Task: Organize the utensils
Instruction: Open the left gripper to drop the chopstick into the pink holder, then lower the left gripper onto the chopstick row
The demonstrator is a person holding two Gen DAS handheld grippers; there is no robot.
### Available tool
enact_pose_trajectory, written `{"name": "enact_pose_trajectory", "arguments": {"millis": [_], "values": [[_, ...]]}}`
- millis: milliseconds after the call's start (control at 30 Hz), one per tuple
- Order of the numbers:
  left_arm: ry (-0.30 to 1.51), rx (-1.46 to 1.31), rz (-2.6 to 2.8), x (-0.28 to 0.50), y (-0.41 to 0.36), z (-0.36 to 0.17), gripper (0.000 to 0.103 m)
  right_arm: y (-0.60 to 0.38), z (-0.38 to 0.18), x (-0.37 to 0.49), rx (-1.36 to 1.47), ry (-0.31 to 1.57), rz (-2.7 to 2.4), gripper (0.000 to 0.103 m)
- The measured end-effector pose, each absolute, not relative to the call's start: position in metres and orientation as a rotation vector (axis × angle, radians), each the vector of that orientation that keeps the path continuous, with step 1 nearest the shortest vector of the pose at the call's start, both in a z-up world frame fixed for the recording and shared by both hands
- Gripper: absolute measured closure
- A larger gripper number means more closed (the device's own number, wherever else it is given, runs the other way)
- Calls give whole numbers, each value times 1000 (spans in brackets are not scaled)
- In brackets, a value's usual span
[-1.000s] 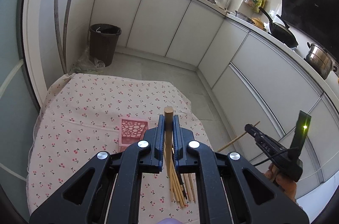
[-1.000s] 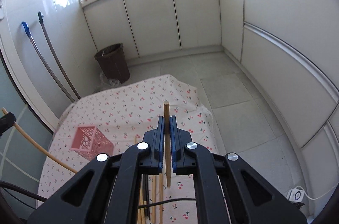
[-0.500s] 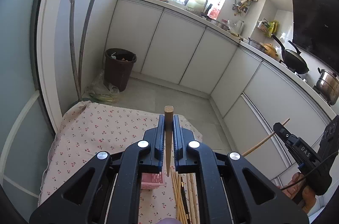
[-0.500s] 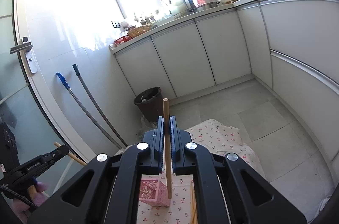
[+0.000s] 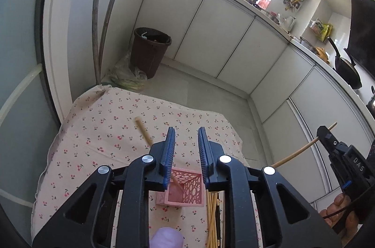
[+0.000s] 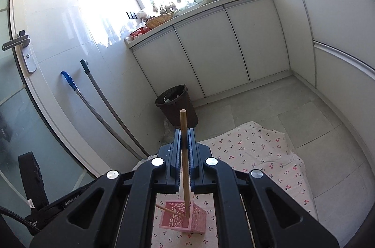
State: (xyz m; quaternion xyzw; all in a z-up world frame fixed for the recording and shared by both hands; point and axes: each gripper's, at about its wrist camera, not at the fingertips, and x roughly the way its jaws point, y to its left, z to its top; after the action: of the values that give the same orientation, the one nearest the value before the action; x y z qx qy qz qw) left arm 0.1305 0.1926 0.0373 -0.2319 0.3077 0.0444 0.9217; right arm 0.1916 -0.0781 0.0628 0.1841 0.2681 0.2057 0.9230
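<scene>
Left gripper (image 5: 186, 147) now stands spread wide and empty; half a second ago it pinched a chopstick. That released chopstick (image 5: 143, 131) leans in the pink basket (image 5: 187, 191), lower end inside, top tilted up and leftward. Right gripper (image 6: 185, 147) stays clamped on a second chopstick (image 6: 184, 154), held near vertical, tip dipping into the basket on the cherry-print cloth (image 5: 98, 130). Spare chopsticks (image 5: 212, 219) lie flat beside the basket.

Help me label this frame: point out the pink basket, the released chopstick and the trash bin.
pink basket (image 5: 187, 191), left wrist view, lattice wall.
released chopstick (image 5: 143, 131), left wrist view, upper shaft.
trash bin (image 6: 177, 107), right wrist view, side wall.
</scene>
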Motion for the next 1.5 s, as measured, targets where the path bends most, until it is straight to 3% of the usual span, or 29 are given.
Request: {"name": "enact_pose_trajectory", "arguments": {"millis": [167,433,500,667,733,800,967,1033,1100,1200,1300,1500], "values": [[572,-484,103,114,199,57,67,-73,58,192,380,553,421,97],[592,-473,87,119,193,54,62,-60,45,195,375,558,435,97],[611,-462,79,123,188,50,61,-53,33,200,369,601,449,91],[659,-410,53,129,171,41,59,-49,24,197,280,649,421,90],[673,-391,39,129,163,38,57,-55,23,191,257,654,409,83],[686,-374,27,129,155,37,51,-62,22,186,241,656,393,63],[710,-305,25,126,133,30,35,-83,8,177,184,713,350,59],[731,-287,30,125,126,25,29,-96,0,173,176,734,324,49],[760,-274,25,125,118,18,25,-109,-7,169,169,757,291,29],[806,-246,10,126,105,8,20,-129,-16,165,167,786,246,19],[841,-213,3,127,92,-2,12,-153,-22,161,182,806,216,12],[938,-127,-44,135,55,-27,7,-200,-38,157,251,890,173,9]]}}
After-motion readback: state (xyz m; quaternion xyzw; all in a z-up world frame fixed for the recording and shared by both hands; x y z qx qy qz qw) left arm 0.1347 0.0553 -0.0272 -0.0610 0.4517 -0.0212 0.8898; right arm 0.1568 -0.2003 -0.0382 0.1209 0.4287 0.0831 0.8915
